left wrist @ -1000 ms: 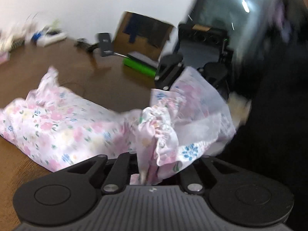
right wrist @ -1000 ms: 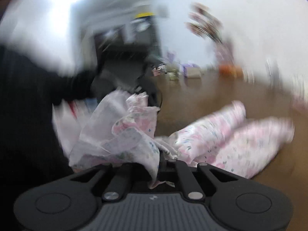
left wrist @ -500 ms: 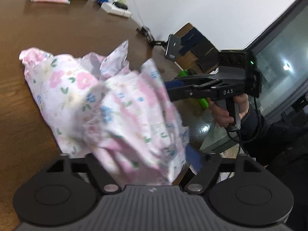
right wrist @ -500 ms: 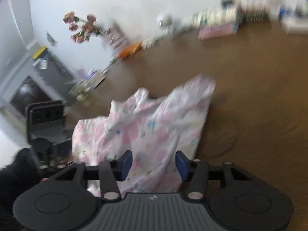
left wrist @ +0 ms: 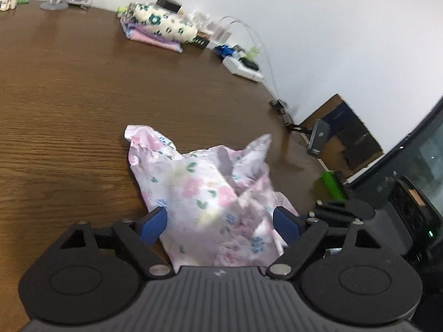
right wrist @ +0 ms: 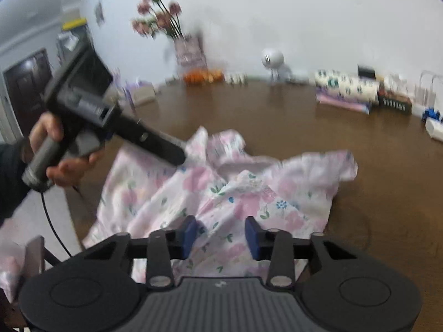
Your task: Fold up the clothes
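A pink floral garment (left wrist: 205, 191) lies crumpled on the brown wooden table (left wrist: 69, 105), near its right edge. My left gripper (left wrist: 220, 225) hovers over it, open wide, with cloth below the gap between the blue pads (left wrist: 153, 225). In the right wrist view the same garment (right wrist: 229, 191) is spread out wider. My right gripper (right wrist: 220, 235) stands open above its near hem. The left gripper (right wrist: 177, 159) appears there too, held by a hand (right wrist: 63, 166), its tip at the garment's far left part.
Folded clothes (left wrist: 157, 27) sit stacked at the table's far side, also visible in the right view as a stack (right wrist: 346, 91). A white figurine (right wrist: 274, 63), flowers (right wrist: 163, 19), boxes and cables line the back edge. A cardboard box (left wrist: 343, 135) stands off the table's right edge.
Both grippers were shut on the lifted garment a second ago. They have let go and opened, and the garment now lies dropped on the table.
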`<state>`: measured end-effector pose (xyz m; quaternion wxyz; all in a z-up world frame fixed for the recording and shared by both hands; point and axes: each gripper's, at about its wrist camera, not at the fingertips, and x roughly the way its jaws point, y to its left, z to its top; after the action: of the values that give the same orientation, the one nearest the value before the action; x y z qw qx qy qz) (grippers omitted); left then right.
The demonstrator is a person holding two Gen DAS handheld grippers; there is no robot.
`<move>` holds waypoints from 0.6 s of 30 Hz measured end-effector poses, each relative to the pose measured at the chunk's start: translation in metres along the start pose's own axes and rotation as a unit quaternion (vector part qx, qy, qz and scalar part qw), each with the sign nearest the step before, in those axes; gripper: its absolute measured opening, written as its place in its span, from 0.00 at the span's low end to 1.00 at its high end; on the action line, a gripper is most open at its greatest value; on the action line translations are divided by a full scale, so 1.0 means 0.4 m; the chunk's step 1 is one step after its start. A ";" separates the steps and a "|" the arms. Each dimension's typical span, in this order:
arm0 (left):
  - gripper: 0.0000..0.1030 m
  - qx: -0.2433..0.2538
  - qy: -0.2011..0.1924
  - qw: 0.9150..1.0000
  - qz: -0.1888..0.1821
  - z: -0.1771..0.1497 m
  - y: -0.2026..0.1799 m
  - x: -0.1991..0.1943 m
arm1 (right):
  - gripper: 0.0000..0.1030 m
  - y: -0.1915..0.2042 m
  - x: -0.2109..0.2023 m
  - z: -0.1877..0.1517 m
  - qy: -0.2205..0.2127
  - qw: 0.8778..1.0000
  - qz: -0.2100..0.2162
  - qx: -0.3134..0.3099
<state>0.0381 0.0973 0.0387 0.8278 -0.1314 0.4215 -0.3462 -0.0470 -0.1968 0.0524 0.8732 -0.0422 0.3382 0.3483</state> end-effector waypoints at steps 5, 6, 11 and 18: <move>0.78 0.037 -0.007 0.999 0.014 0.018 -0.018 0.020 | 0.34 0.003 0.004 -0.024 0.005 1.000 -0.009 0.013; 0.73 0.044 -0.009 0.999 0.017 0.022 -0.022 0.024 | 0.35 0.009 0.001 -0.030 0.003 1.000 -0.013 0.006; 0.73 0.126 -0.104 0.986 0.042 0.029 -0.100 -0.112 | 0.37 0.035 0.027 -0.048 0.000 0.999 -0.040 -0.028; 0.32 0.326 -0.038 0.944 0.023 -0.169 -0.287 -0.064 | 0.37 0.039 0.031 -0.051 -0.003 0.998 -0.041 -0.040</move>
<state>-0.0788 0.0365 0.0717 0.8483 0.1427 0.2569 -0.4405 -0.0618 -0.1840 0.0316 0.8855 -0.0893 0.3193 0.3256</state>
